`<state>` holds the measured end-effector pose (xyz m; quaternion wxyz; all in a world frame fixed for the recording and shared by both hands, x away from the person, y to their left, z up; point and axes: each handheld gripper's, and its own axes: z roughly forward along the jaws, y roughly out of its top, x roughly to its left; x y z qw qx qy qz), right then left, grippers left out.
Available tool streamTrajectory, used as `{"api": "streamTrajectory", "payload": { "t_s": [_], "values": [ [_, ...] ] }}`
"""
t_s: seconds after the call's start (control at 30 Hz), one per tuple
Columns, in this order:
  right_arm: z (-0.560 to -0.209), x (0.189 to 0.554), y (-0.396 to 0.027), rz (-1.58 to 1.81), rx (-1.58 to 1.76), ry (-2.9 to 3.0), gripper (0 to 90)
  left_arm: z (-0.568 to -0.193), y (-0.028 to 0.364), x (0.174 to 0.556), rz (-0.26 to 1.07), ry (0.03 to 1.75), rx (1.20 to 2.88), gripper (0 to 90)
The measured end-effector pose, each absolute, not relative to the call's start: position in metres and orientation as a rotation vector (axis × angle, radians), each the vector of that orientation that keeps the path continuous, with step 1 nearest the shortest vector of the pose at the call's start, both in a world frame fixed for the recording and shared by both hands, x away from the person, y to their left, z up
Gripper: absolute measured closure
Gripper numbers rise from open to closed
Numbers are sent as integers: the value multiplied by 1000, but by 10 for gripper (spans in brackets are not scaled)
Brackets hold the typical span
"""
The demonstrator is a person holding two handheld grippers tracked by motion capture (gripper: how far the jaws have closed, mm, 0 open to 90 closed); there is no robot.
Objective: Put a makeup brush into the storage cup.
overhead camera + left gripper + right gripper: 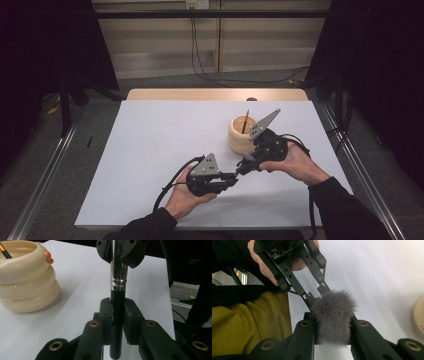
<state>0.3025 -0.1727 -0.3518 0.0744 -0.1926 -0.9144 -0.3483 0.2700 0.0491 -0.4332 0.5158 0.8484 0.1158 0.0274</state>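
Brush (pixel 118 292) spans level between both tools, bristles (pixel 333 315) rightward.

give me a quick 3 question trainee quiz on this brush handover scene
1. True or false: the makeup brush lies flat on the table.
2. Which part of the brush do the left tongs clamp: A the black handle, B the bristles, C the silver ferrule?
3. What stands in the cream ringed holder?

Key:
1. False: both tongs hold it above the table.
2. A. The right tongs are shut on the grey bristles.
3. A thin dark stick with an orange end, perhaps a pencil or a slim brush.
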Motion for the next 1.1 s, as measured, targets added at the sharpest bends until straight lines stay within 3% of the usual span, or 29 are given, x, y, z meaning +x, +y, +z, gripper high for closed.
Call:
{"api": "streamTrajectory", "payload": {
  "t_s": [0.4, 1.1],
  "values": [
    [-353, 302, -176, -1128, -572, -2690, 747, -433, 52, 270, 26, 279, 2010, 795],
    [-359, 286, -194, -1465, -671, -2626, 194, -421, 63, 263, 36, 331, 1958, 795]
  ]
}}
